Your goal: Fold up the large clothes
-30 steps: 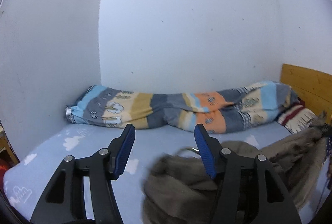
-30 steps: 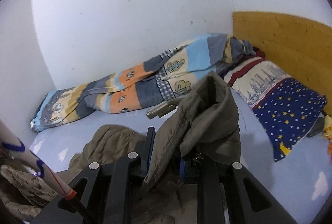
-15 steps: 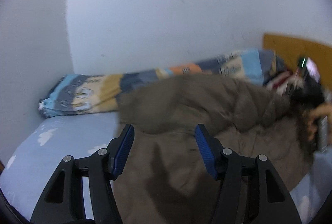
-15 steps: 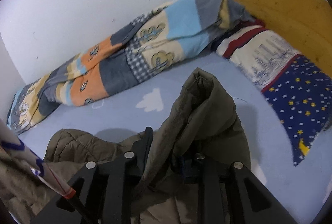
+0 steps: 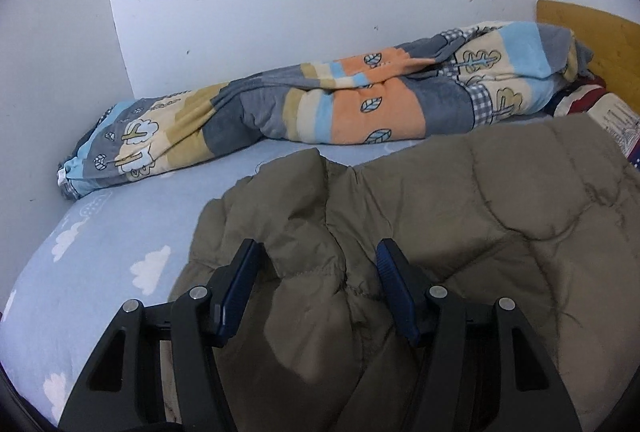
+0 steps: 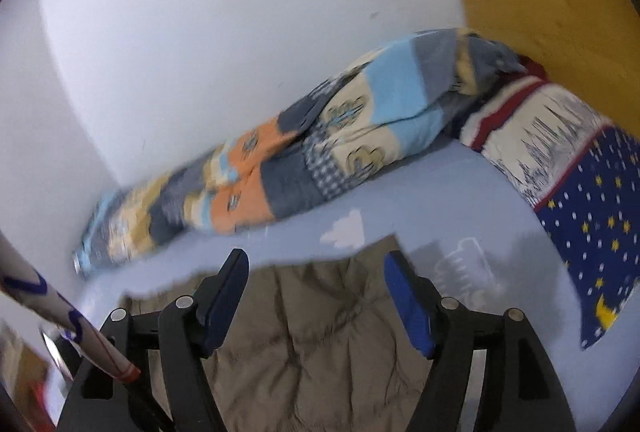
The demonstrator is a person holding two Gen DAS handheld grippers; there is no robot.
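Note:
An olive quilted jacket (image 5: pixel 480 212) lies spread on the light blue bed sheet (image 5: pixel 120 232). My left gripper (image 5: pixel 317 248) hangs low over the jacket's near left part. Its jaws stand apart and a puffy fold with a stitched hem sits between them, without the pads pressing on it. In the right wrist view the jacket (image 6: pixel 320 332) lies flat under my right gripper (image 6: pixel 316 256). The right jaws are opening, with nothing clamped between the blue pads.
A rolled patchwork blanket (image 5: pixel 360 104) runs along the white wall at the back. A starry blue and white pillow (image 6: pixel 580 172) lies by the wooden headboard (image 6: pixel 560 24) on the right. A white rod with blue markings (image 6: pixel 60 304) crosses the lower left.
The right gripper let go of the raised jacket fold, which dropped flat onto the bed. The left gripper came down toward the jacket, which now lies spread out.

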